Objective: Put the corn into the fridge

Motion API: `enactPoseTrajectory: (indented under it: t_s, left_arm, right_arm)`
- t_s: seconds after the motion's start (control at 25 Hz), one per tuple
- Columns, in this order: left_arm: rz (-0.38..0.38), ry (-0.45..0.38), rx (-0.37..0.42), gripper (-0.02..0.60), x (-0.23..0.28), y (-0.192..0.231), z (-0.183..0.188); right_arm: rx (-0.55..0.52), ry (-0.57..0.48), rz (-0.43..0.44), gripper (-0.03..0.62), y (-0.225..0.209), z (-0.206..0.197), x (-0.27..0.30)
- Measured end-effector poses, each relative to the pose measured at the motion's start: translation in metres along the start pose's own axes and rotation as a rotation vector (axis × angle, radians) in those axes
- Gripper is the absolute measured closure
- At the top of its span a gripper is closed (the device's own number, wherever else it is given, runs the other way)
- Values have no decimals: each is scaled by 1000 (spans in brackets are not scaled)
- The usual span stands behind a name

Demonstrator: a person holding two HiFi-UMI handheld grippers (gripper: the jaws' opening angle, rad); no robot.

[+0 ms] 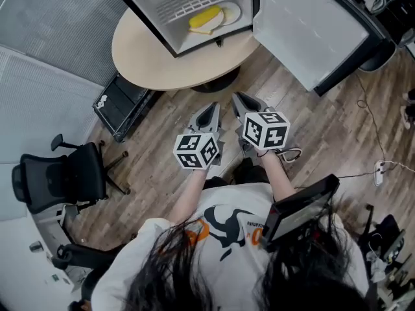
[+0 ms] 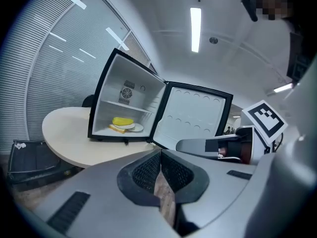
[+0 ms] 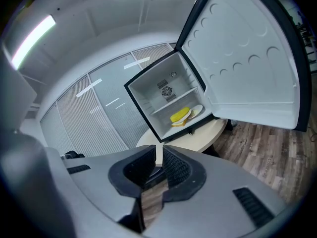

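Observation:
The yellow corn (image 1: pixel 205 18) lies on the floor of the small open fridge (image 1: pixel 150 8), under its wire shelf and next to a white plate (image 1: pixel 231 11). The fridge stands on a round beige table (image 1: pixel 146 54), its door (image 1: pixel 311 31) swung wide to the right. Both grippers hang over the wooden floor, short of the table. My left gripper (image 1: pixel 214 107) is shut and empty; my right gripper (image 1: pixel 238 97) is shut and empty too. The corn (image 2: pixel 122 121) shows far ahead of the left gripper (image 2: pixel 160 155), and in the right gripper view the corn (image 3: pixel 179 115) lies beyond the right gripper (image 3: pixel 159 150).
A black case (image 1: pixel 120 109) sits on the floor under the table's left edge. A black office chair (image 1: pixel 58 177) stands at the left. Cables and a power strip (image 1: pixel 379 170) lie on the floor at the right. The open door (image 3: pixel 247 58) juts out over the floor.

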State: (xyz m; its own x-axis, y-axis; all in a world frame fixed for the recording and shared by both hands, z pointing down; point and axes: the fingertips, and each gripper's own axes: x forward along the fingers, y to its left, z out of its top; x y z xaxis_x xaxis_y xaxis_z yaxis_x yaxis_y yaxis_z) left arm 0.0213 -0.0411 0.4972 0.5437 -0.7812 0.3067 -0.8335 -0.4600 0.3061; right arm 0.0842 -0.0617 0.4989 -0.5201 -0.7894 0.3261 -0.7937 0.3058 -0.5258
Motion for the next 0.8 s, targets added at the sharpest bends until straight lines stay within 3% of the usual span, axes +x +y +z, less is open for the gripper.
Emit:
enactPoseTrajectory:
  t_s: [0.8]
  left_arm:
    - [-11, -17, -36, 569, -107, 49, -11]
  right_arm:
    - [-2, 20, -12, 545, 96, -62, -9]
